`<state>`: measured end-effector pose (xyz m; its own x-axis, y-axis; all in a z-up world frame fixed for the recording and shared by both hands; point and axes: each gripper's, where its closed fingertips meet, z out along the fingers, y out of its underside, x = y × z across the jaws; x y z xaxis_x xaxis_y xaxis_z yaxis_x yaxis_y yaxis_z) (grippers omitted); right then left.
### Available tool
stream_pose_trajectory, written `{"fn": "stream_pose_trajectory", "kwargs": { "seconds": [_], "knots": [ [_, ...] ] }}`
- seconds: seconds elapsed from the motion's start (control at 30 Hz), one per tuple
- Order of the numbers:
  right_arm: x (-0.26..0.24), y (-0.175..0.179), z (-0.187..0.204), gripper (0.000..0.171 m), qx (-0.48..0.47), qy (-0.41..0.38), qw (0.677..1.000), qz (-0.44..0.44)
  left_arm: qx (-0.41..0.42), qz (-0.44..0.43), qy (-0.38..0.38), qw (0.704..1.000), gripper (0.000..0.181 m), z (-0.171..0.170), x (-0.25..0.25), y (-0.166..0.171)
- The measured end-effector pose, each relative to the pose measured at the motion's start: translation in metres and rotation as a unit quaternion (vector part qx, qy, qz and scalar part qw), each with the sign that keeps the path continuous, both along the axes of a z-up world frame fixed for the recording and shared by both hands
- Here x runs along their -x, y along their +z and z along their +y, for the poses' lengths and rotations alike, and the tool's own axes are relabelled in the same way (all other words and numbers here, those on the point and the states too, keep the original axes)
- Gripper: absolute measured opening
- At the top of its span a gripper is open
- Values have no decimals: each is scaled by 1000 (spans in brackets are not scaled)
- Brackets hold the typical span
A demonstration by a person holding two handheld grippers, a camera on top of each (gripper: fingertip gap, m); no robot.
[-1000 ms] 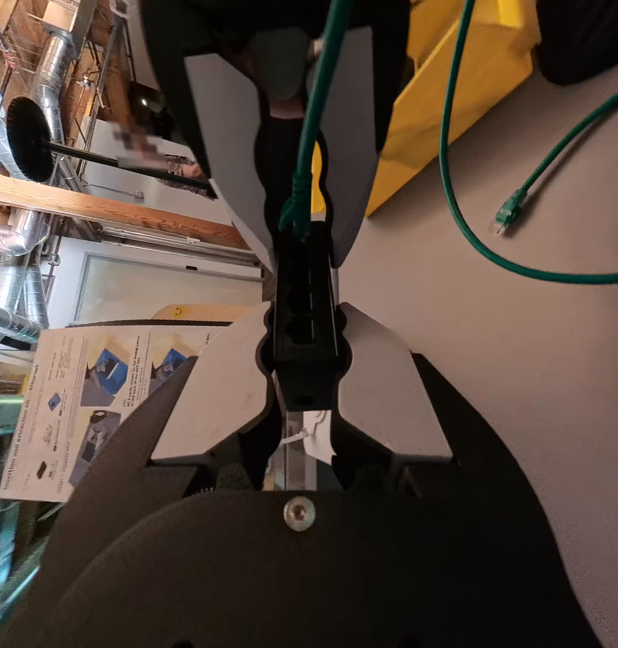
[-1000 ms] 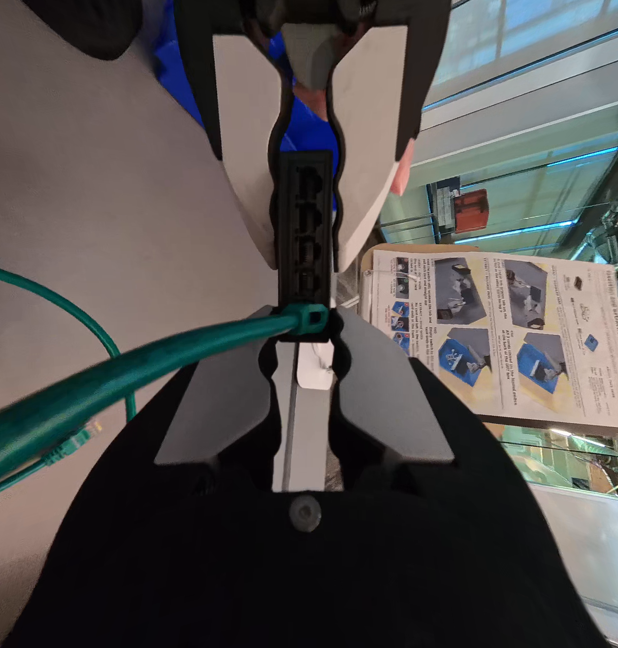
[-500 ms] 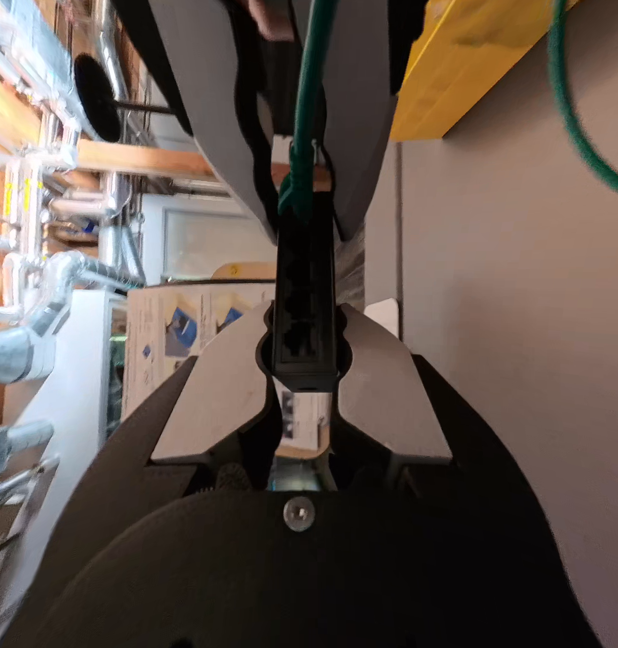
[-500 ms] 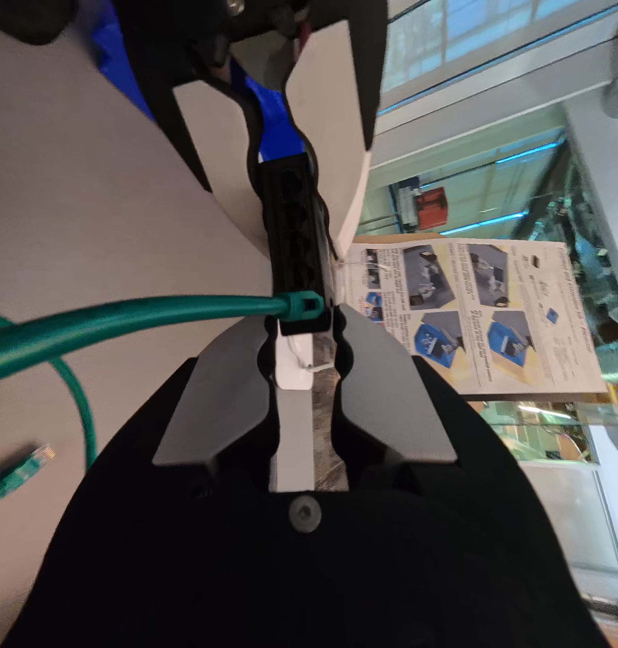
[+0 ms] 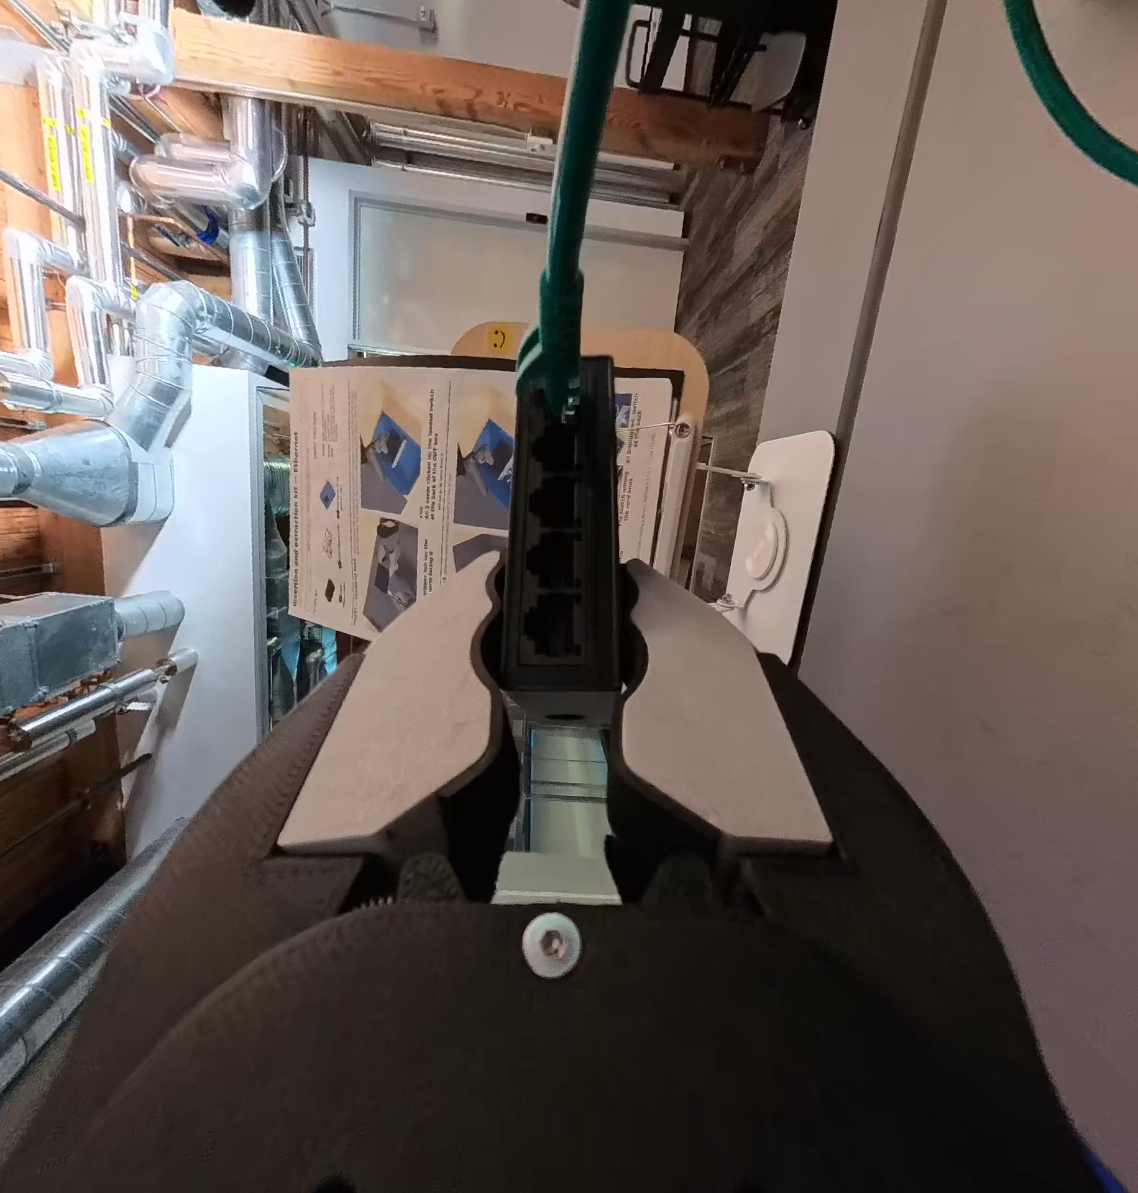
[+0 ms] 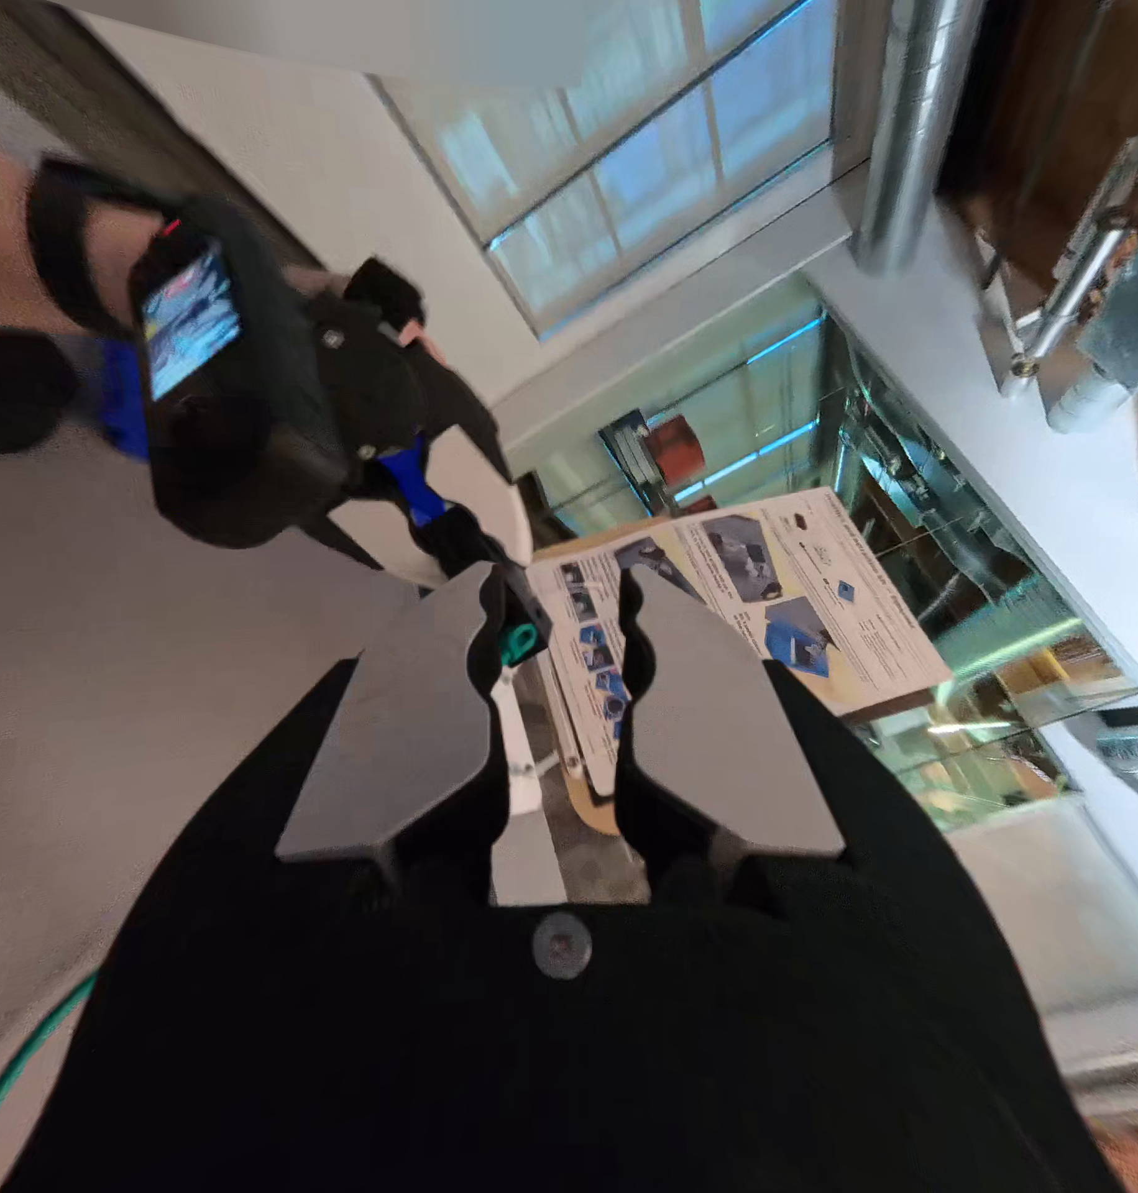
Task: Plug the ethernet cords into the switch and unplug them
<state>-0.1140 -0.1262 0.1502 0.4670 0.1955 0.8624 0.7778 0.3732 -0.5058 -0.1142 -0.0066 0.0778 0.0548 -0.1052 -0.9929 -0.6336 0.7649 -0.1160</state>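
Between the left gripper's (image 5: 559,620) two grey fingers (image 5: 417,697) sits the switch (image 5: 563,536), a slim black box clamped at its near end and standing out forward along them, lifted clear of the grey table (image 5: 1005,581). Its port face is turned toward the camera, probably so the sockets stay reachable for plugging and pulling. Four sockets in the row look empty; the farthest one holds the plug of a green ethernet cord (image 5: 569,193), which runs straight up and out of the top of the view. A second stretch of green cord (image 5: 1057,110) curves over the table at the upper right; whether it is the same cable cannot be told.

The right gripper (image 6: 556,620) has its fingers spread apart with nothing between them, near the cord end of the switch (image 6: 521,600) and the green plug (image 6: 517,642), though the blur hides whether it touches. That loose stance suggests it is free to go for a cord next. Behind the switch stands a printed instruction sheet (image 5: 385,490) on a wooden board, with silver ducts (image 5: 133,419) farther off.
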Motion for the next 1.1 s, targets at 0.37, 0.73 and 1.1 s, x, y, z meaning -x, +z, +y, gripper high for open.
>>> {"fn": "stream_pose_trajectory", "kwargs": {
  "seconds": [0.37, 0.73, 1.1],
  "knots": [
    [-5, -48, 47, 31, 25, -121, 984, -127, -21, 39, 35, 998, 28, 2, -3, -10],
    [-30, -67, 69, 30, 38, -177, 968, -172, -14, 31, 13, 999, 29, -15, -7, -6],
    [-26, -65, 61, 37, 8, -112, 973, -201, -37, 13, -11, 999, 28, -25, -5, 5]
  ]
}}
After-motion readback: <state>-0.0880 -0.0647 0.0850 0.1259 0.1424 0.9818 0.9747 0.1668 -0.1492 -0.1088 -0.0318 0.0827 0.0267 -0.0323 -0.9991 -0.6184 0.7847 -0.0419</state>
